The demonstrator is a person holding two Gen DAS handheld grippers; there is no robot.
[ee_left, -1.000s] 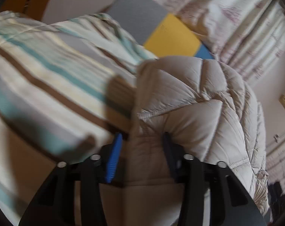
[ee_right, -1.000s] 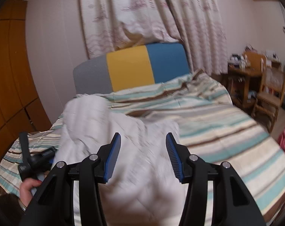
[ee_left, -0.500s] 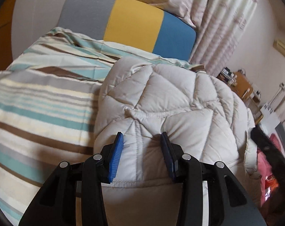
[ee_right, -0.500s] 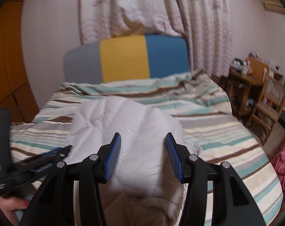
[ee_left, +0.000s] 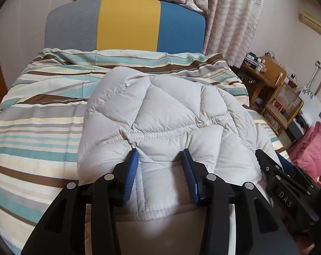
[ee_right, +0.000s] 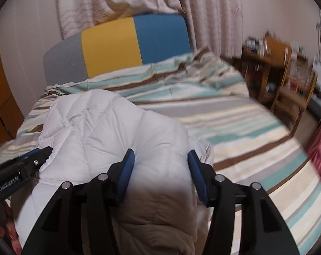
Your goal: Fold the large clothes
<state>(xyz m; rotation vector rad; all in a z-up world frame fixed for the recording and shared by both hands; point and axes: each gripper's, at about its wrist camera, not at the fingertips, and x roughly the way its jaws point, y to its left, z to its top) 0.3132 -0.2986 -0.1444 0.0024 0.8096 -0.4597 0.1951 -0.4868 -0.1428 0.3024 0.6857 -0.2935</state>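
A white quilted puffer jacket (ee_left: 160, 110) lies bunched on the striped bed (ee_left: 33, 127), its beige lining showing at the near edge. My left gripper (ee_left: 160, 157) is shut on the jacket's near fold, both blue pads pressing into the padding. The same jacket (ee_right: 109, 127) bulges between the pads of my right gripper (ee_right: 161, 156); its jaws are opening while the padding still fills the gap and touches both pads. Each gripper shows in the other's view: the right gripper (ee_left: 287, 182) at the jacket's right side, the left gripper (ee_right: 18, 170) at its left side.
A grey, yellow and blue headboard (ee_left: 126, 23) stands at the far end of the bed, with curtains (ee_left: 228, 21) behind. A wooden desk and chair (ee_left: 273, 85) stand to the right. Pink cloth (ee_left: 311, 148) lies at the right edge. A hand (ee_right: 3, 229) shows bottom left.
The left gripper has rolled level and swung across with the jacket. The right gripper has sunk toward the bed. The jacket has come down and spread over the striped cover.
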